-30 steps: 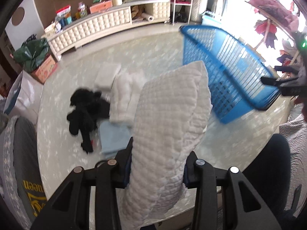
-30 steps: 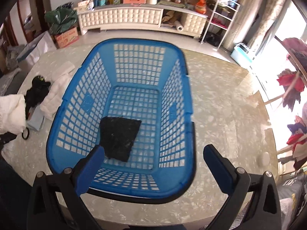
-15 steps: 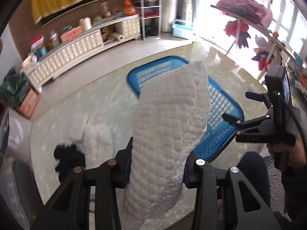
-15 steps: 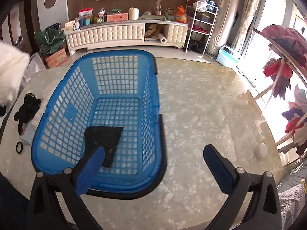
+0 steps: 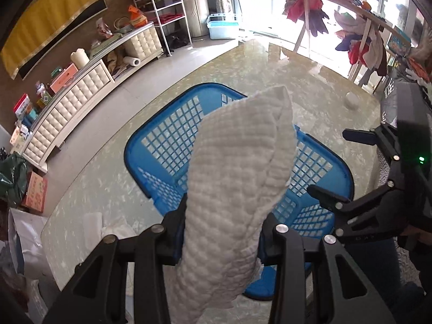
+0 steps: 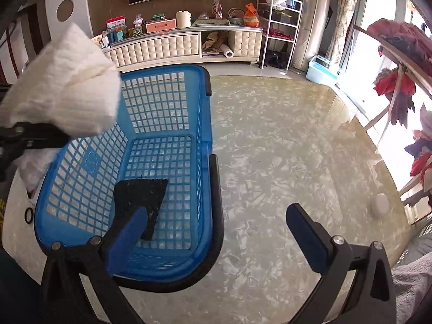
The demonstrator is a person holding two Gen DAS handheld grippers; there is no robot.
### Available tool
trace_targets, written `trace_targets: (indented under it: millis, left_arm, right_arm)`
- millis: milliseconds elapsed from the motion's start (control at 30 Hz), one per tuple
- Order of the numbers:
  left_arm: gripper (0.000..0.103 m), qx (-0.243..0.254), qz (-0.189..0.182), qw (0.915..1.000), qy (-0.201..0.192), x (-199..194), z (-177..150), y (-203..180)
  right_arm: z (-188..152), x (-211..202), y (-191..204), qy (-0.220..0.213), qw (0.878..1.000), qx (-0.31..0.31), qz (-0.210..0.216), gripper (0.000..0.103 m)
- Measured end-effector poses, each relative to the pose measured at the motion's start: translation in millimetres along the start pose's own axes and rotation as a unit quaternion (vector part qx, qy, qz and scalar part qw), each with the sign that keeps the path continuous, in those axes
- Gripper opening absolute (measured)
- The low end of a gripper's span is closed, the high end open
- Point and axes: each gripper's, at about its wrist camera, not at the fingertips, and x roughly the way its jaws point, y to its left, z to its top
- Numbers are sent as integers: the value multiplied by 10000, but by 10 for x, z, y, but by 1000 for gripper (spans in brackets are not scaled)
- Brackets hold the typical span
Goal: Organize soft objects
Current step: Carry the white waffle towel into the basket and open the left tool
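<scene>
Towel [image 5: 237, 189] is what you are carrying in your left gripper [image 5: 221, 237], its jaws clamped on the lower half of the folded bundle so the upper half is standing up ahead of them. You are gripping it across the fold, which is likely keeping the layers together rather than letting them fall open. It is a thick white cloth with a quilted, waffle-like weave and a stitched edge curling along the right side; it looks soft and bulky, holding a loose cone shape above the jaws.

Beyond and below those jaws the blue basket [image 5: 162, 156] is sitting on the marbled bench [image 5: 102, 178], so you are probably bringing the towel over it for the drop. A black folded cloth [image 6: 140, 202] is already lying on the basket floor, just ahead of the left-side jaw of your right gripper [image 6: 216, 229].

Your right gripper's jaws are standing wide apart and holding nothing, hovering over the basket's near rim and the bare bench beside it, seemingly keeping out of the towel's way
</scene>
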Motion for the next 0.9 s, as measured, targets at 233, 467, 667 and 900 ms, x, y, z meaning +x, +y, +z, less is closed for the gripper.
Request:
trace_targets:
  millis: [233, 467, 667, 900]
  left_arm:
    - [38, 505, 35, 9986, 136, 328, 183, -29]
    - [38, 752, -105, 9964, 384, 668, 238, 30]
    - [38, 1005, -11, 9929, 635, 939, 264, 46]
    - [40, 1218, -140, 9889, 839, 1056, 365, 30]
  right_arm:
    - [22, 36, -88, 8, 9999, 135, 57, 103]
    - [35, 125, -98, 97, 9999, 31, 14, 103]
    - [-11, 199, -136, 147, 9994, 301, 115, 103]
    - [-6, 234, -130, 177, 9989, 390, 170, 103]
